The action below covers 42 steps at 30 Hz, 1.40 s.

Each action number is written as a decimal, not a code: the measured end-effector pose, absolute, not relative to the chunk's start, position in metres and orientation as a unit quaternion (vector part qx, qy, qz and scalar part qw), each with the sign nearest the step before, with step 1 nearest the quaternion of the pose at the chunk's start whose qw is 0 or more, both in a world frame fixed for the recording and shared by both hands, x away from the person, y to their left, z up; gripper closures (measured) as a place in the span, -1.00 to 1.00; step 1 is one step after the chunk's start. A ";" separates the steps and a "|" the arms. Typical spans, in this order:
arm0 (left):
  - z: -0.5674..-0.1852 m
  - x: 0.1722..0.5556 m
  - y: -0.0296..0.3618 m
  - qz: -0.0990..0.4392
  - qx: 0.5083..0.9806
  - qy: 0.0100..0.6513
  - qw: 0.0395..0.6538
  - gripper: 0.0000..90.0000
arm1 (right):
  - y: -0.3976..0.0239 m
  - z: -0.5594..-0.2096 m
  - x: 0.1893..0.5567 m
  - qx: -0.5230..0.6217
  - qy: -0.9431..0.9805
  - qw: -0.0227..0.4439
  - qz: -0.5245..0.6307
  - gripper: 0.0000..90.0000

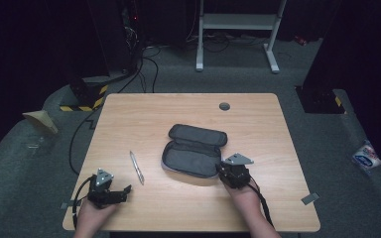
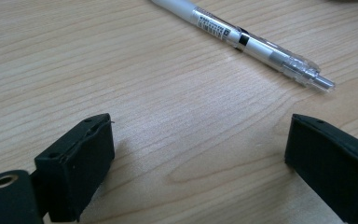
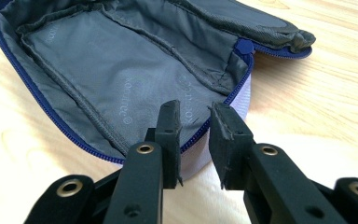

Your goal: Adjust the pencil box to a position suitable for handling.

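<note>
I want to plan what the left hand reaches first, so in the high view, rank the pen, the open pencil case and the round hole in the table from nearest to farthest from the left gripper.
From the left gripper:
1. Pen, just up and to its right.
2. Open pencil case, mid-table, by the right gripper.
3. Round hole, near the table's far edge.

Dim room, grey carpeted floor (image 1: 327,148), light wooden table (image 1: 144,109), white metal frame (image 1: 238,22) behind.

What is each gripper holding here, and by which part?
The right gripper pinches the open pencil case by its near zippered rim. The left gripper stands open, holding nothing; the pen lies ahead of it.
</note>
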<state>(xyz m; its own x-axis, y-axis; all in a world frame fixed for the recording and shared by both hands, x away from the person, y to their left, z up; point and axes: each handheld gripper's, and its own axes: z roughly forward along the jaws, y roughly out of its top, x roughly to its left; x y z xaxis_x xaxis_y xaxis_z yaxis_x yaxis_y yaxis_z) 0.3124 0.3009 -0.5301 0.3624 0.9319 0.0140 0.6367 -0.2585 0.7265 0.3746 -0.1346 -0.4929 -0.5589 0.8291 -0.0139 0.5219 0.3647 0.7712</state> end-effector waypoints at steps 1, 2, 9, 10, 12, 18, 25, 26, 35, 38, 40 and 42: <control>-0.530 0.312 0.301 0.229 0.760 0.516 0.323 -0.79 | -0.136 -0.493 0.372 0.421 0.800 0.208 0.375 0.63; -0.530 0.311 0.300 0.228 0.758 0.518 0.326 -0.79 | -0.136 -0.493 0.372 0.421 0.800 0.208 0.375 0.63; -0.523 0.305 0.292 0.222 0.749 0.528 0.334 -0.28 | -0.147 -0.497 0.355 0.408 0.797 0.218 0.389 0.63; -0.523 0.305 0.292 0.222 0.749 0.528 0.334 -0.24 | -0.147 -0.497 0.355 0.408 0.797 0.218 0.389 0.63; -0.514 0.307 0.277 0.219 0.749 0.519 0.348 -0.20 | -0.151 -0.498 0.351 0.408 0.792 0.218 0.397 0.63; -0.491 0.319 0.236 0.218 0.746 0.490 0.395 -0.12 | -0.155 -0.498 0.350 0.397 0.799 0.220 0.395 0.61; -0.486 0.343 0.190 0.206 0.743 0.475 0.424 -0.03 | -0.156 -0.501 0.351 0.398 0.798 0.214 0.399 0.61; -0.489 0.352 0.181 0.194 0.734 0.485 0.434 -0.04 | -0.156 -0.501 0.350 0.401 0.796 0.213 0.400 0.60; -0.498 0.368 0.164 0.177 0.745 0.488 0.419 0.54 | -0.156 -0.503 0.349 0.405 0.794 0.210 0.402 0.60; -0.500 0.365 0.162 0.178 0.746 0.487 0.417 0.66 | -0.155 -0.504 0.349 0.406 0.794 0.209 0.402 0.63; -0.500 0.360 0.162 0.178 0.748 0.483 0.419 0.76 | -0.155 -0.505 0.349 0.409 0.793 0.205 0.403 0.64; -0.501 0.353 0.160 0.180 0.754 0.475 0.418 0.79 | -0.155 -0.505 0.349 0.410 0.793 0.204 0.402 0.64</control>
<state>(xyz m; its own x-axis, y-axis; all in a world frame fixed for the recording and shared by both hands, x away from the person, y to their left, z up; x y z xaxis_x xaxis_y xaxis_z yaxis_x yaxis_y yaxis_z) 0.3533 0.1604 -0.5008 0.4849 0.8655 -0.1254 0.5651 -0.2006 0.8003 0.3493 -0.1551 -0.5048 -0.5807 0.8141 0.0068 0.4863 0.3402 0.8049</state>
